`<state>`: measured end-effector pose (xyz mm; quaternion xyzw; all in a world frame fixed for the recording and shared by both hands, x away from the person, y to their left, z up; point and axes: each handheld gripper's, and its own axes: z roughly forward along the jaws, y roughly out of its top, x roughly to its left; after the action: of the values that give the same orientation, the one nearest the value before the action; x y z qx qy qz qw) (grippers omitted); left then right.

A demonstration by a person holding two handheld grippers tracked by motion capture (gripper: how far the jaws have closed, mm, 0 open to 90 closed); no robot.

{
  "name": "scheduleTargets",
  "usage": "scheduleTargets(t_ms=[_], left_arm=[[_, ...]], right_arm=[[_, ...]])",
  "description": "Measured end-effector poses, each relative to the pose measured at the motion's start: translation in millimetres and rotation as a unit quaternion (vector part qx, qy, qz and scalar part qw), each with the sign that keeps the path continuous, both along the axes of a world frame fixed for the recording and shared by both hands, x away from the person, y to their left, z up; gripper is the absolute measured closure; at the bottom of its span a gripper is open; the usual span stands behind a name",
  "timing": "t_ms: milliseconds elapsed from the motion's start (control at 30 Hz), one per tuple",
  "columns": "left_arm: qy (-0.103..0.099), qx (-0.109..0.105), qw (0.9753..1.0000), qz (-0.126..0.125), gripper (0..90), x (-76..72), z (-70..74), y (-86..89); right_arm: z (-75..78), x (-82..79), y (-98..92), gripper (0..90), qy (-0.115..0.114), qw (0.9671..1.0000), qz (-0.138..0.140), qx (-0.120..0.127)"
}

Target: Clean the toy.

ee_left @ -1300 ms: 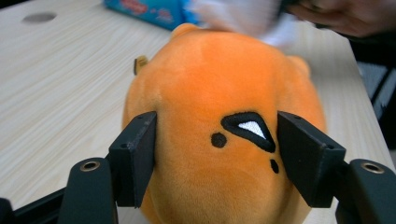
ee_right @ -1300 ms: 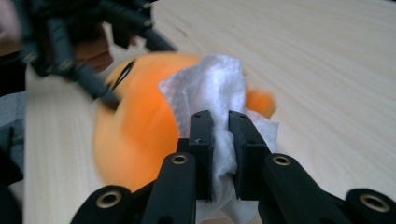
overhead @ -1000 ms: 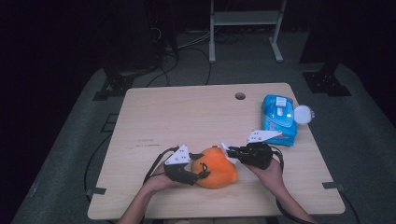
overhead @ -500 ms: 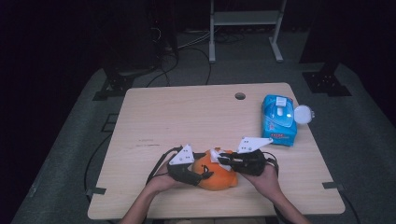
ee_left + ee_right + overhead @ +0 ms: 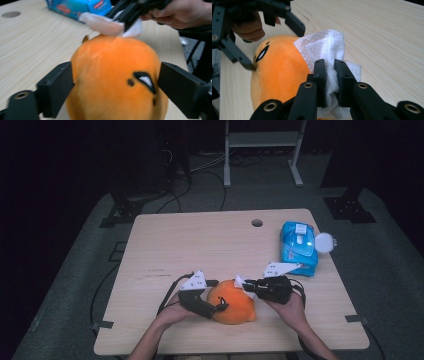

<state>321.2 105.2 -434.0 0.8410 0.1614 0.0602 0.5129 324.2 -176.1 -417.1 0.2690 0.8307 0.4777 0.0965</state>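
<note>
An orange plush toy (image 5: 231, 302) with a dark eye mark lies near the table's front edge. My left gripper (image 5: 217, 306) is shut on it, one jaw pressed on each side of the plush toy (image 5: 117, 82). My right gripper (image 5: 246, 287) is shut on a white wipe (image 5: 324, 46), and the wipe (image 5: 105, 23) rests against the top of the plush toy (image 5: 279, 72). In the right gripper view the two jaws pinch the folded wipe tightly, just right of the toy.
A blue wipe pack (image 5: 298, 247) with its round white lid (image 5: 324, 241) flipped open lies at the table's right. A cable hole (image 5: 257, 223) sits near the far edge. A metal stand (image 5: 262, 140) and cables lie on the floor beyond.
My right gripper has carried the wipe leftward from beside the blue pack onto the top of the plush toy. The left gripper has kept its hold in place.
</note>
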Motion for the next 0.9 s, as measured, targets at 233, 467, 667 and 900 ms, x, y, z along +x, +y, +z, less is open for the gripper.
scheduleTargets(t_ms=[233,467,667,900], left_arm=[[-0.019,0.032,0.9993,-0.007,27.1,-3.0,-4.4,0.3],[0.012,0.014,0.9998,0.004,30.5,5.9,-10.3,13.8],[0.027,-0.002,0.9995,0.014,29.8,11.4,-14.4,19.9],[0.017,0.001,0.9997,0.015,29.6,10.5,-13.5,14.4]], right_arm=[[2.5,-6.9,2.9,79.3,-0.005,0.9999,0.010,0.006],[3.0,-9.0,2.5,79.2,-0.007,0.9998,0.016,-0.011],[-1.7,-14.5,-7.2,79.2,0.013,0.9993,0.031,-0.017],[3.7,-20.8,9.3,79.3,-0.001,0.9975,0.071,-0.008]])
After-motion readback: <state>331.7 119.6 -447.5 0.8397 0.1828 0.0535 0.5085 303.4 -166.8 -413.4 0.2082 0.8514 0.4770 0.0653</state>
